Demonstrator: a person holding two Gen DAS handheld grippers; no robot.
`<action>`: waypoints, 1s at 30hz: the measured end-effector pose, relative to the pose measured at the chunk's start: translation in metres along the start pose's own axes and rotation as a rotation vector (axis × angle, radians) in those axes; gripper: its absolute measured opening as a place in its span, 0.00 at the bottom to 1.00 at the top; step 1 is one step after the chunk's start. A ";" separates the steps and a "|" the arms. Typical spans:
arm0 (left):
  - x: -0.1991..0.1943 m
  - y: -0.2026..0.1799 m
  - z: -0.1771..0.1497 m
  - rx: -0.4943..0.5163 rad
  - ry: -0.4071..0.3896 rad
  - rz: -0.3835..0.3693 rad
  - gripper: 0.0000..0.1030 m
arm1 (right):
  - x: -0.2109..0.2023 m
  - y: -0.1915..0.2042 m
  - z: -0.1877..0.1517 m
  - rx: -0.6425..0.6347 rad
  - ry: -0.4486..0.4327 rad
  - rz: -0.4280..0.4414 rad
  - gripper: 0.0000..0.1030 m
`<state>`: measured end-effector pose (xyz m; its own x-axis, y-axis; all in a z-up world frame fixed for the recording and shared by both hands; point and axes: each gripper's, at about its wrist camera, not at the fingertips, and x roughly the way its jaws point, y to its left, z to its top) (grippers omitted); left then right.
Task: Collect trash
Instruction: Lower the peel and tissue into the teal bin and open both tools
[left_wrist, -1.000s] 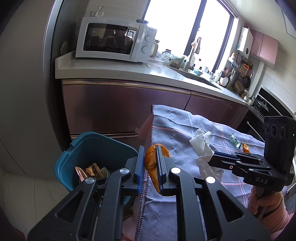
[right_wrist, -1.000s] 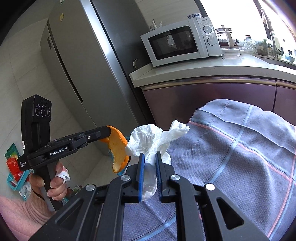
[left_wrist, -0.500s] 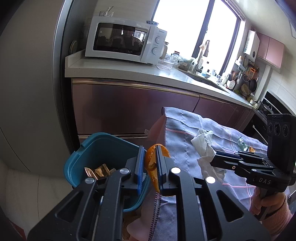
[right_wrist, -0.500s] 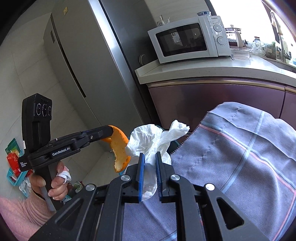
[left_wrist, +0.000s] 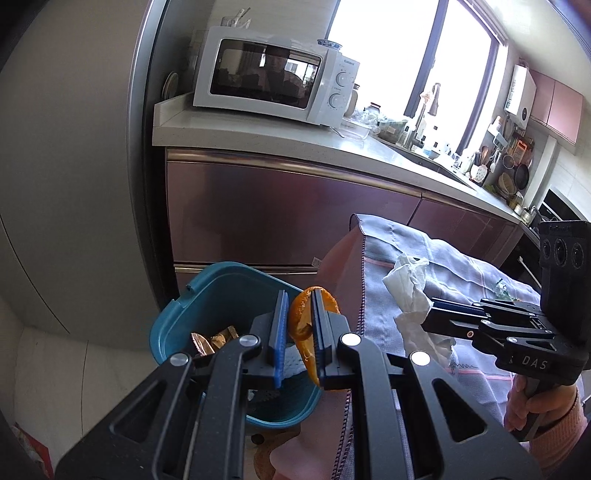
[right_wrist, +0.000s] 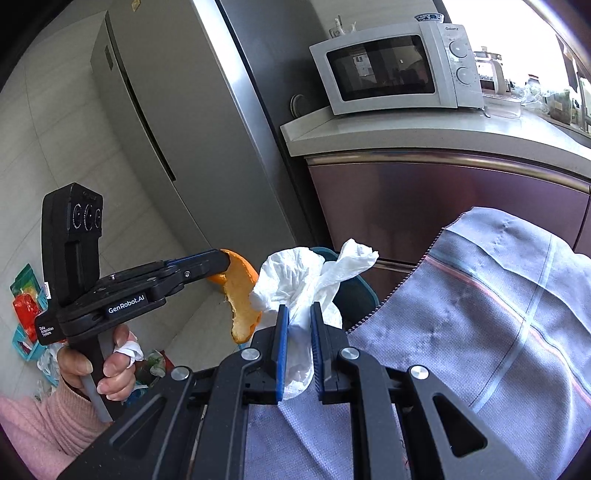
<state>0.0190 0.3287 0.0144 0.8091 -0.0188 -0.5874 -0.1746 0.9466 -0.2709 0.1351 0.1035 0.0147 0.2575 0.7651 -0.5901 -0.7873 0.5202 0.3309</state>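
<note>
Left wrist: curved orange peel (left_wrist: 301, 325) over glossy teal bin (left_wrist: 221, 291)

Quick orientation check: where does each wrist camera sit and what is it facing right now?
Left wrist: on the left gripper, shut on orange peel, facing the teal bin; the right hand shows.
Right wrist: on the right gripper, shut on a tissue, facing the fridge; the left hand shows.
Shared: microwave, peel, tissue, bin, cloth.
</note>
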 end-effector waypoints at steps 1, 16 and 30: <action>0.001 0.001 0.000 -0.001 0.000 0.003 0.13 | 0.002 0.000 0.001 0.001 0.003 0.001 0.10; 0.014 0.014 -0.001 -0.023 0.013 0.042 0.13 | 0.032 0.001 0.007 0.002 0.049 0.010 0.10; 0.035 0.024 -0.003 -0.042 0.041 0.065 0.13 | 0.065 -0.001 0.015 -0.001 0.097 0.005 0.10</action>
<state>0.0415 0.3496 -0.0155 0.7717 0.0286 -0.6354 -0.2506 0.9319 -0.2624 0.1608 0.1585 -0.0128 0.1979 0.7274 -0.6571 -0.7892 0.5158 0.3333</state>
